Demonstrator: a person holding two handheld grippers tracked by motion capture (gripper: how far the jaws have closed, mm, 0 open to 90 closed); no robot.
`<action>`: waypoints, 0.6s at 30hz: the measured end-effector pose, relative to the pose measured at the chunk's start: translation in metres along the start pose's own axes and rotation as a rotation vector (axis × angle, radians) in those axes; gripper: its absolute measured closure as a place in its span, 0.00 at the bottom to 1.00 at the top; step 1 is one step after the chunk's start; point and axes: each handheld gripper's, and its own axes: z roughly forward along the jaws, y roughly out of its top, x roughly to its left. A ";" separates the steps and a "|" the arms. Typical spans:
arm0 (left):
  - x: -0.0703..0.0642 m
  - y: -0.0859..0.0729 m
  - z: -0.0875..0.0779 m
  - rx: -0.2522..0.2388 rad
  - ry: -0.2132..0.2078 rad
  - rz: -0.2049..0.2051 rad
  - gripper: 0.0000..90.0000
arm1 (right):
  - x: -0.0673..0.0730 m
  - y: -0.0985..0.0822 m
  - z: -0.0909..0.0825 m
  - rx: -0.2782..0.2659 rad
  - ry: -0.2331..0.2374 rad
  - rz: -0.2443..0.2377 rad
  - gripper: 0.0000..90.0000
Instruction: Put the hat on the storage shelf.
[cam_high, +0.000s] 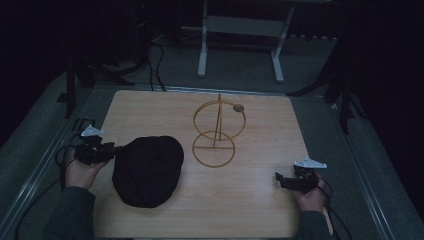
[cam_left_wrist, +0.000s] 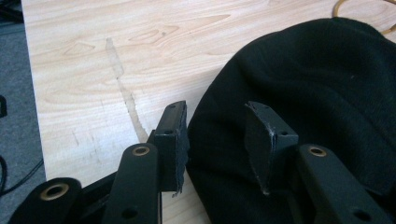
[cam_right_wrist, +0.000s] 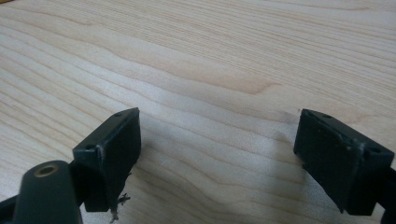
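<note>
Looking down from the high view, a pale wooden tabletop (cam_high: 250, 200) carries a soft black fabric cap (cam_high: 147, 170) lying flat toward the person's left, and just beside it, toward the middle, a thin golden wire stand (cam_high: 216, 132) made of a flat ring on the wood, an upright ring above it and a central rod. A small round knob sits on the upright ring's far right edge. The left gripper (cam_high: 114, 149), held in the person's left hand (cam_high: 82, 170), reaches the cap's left edge. The right gripper (cam_high: 280, 179), in the right hand (cam_high: 310, 197), rests low near the table's front right corner, well apart from cap and stand. Beyond the table stand the legs of a grey metal frame (cam_high: 240, 45) on dark carpet.

From the left gripper view, the two black jaws stand partly apart with the cap's (cam_left_wrist: 308, 88) dark rim bulging between them; the right-hand pad presses into the fabric, while the left-hand pad sits at the very edge of the cloth, over bare wood (cam_left_wrist: 102, 60). Whether they are pinching the fabric I cannot tell. A pale streak runs across the grain, and a sliver of the golden wire (cam_left_wrist: 343, 5) peeks in at the top.

From the right gripper view, the jaws are spread wide, with nothing between them but bare grained wood (cam_right_wrist: 210, 60). A frayed bit hangs from the left-hand pad (cam_right_wrist: 112, 154).
</note>
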 end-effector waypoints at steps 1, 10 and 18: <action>-0.001 0.002 0.000 0.004 0.001 0.008 0.65 | 0.000 0.000 0.000 0.000 0.000 0.000 0.17; -0.011 0.025 0.007 0.034 -0.027 0.067 0.63 | 0.000 0.000 0.000 0.000 0.000 0.000 0.17; -0.017 0.043 0.016 0.065 -0.055 0.111 0.56 | 0.000 0.000 0.000 0.001 0.000 0.000 0.17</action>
